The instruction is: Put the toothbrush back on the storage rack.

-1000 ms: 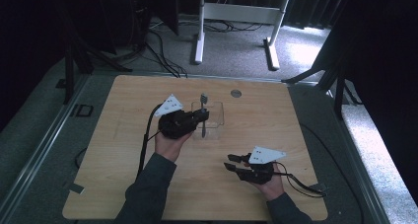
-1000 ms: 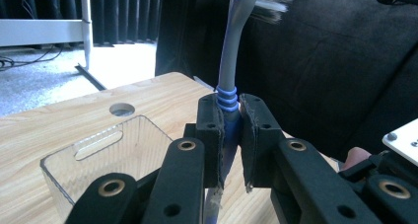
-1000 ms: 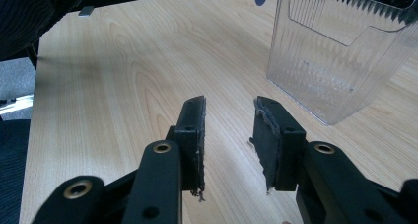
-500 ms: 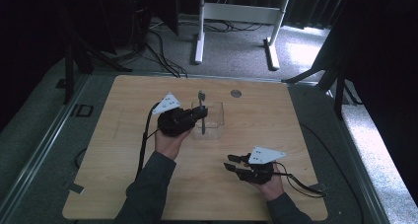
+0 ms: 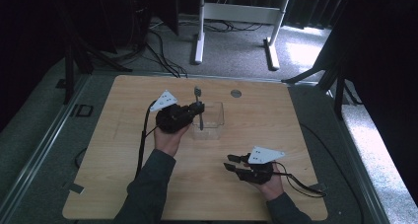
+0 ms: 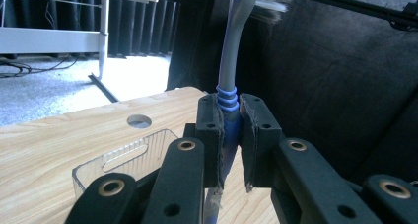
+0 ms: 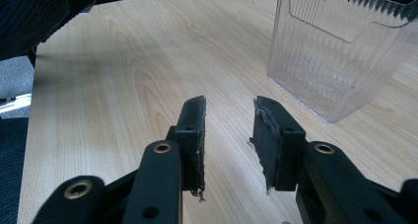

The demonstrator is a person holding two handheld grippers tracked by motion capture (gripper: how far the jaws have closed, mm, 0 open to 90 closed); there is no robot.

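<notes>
At the frame's centre in the high view, the left gripper [image 5: 196,110] clamps a toothbrush [image 5: 198,107] by its handle, upright, bristles at the top, just over the clear box [image 5: 212,121] on the counter [image 5: 123,150]. In the left gripper view the pads pinch the ribbed grip of the toothbrush [image 6: 228,98], with the box [image 6: 123,157] at lower left. The right gripper [image 5: 235,163], at lower right, rests with its jaws partly apart and nothing between them. The risk, as I judge it: the lower tip could catch the rim, tipping the light box, or the slim handle could pivot in the pads and fall outside.
</notes>
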